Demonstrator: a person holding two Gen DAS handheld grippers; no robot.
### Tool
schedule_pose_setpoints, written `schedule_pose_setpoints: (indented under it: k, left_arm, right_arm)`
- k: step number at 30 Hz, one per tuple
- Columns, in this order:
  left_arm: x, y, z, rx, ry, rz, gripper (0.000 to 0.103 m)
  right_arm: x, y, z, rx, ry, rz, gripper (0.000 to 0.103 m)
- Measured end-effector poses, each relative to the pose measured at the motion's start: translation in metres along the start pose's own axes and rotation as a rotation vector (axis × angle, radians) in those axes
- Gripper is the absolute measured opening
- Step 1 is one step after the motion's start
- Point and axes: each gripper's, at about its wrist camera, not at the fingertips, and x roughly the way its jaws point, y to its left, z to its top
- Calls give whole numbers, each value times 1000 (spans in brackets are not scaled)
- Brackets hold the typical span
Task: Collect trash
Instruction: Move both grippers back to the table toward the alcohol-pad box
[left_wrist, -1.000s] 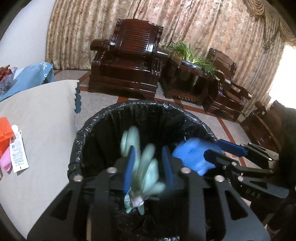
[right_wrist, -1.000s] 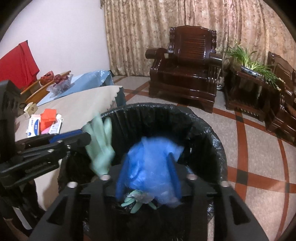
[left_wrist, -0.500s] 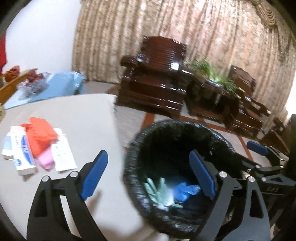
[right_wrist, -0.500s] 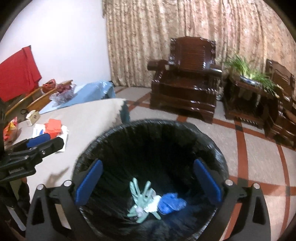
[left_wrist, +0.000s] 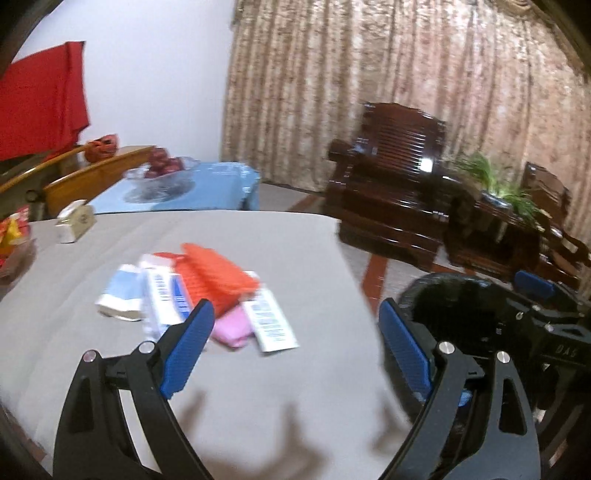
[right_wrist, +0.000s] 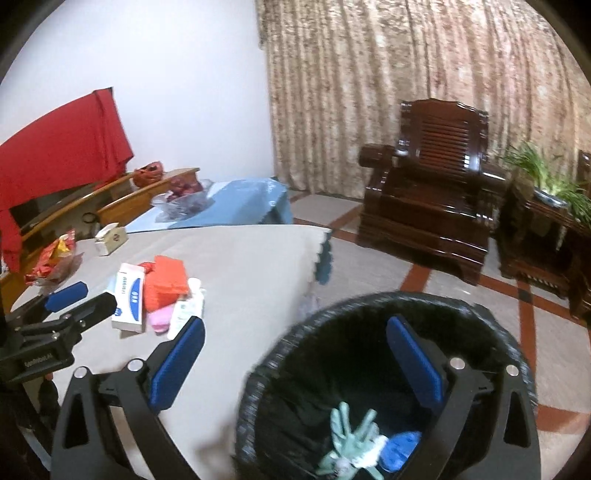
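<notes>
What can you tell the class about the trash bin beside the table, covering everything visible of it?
The trash bin is round and open-topped, lined with a crinkled, glossy black plastic bag folded over its rim. It stands upright on the tiled floor, close by the table's edge. At its bottom lie a pale green glove and a crumpled blue glove, side by side.

You see a matt grey cloth on the worktop (left_wrist: 258, 387), a crinkly black plastic bin liner (right_wrist: 295, 354), and a glossy dark wooden armchair (right_wrist: 428, 206).
</notes>
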Motion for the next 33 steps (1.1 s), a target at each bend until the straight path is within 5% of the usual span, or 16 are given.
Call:
schedule_pose_setpoints:
  k: [12,33]
  left_arm:
    - [23,80,-11,-89,48,147,67]
    - [96,108,-34,-152,162,134,41]
  right_arm:
    - [59,55,7,-48,22,83,97]
    - [120,83,-1,-76,105,112,97]
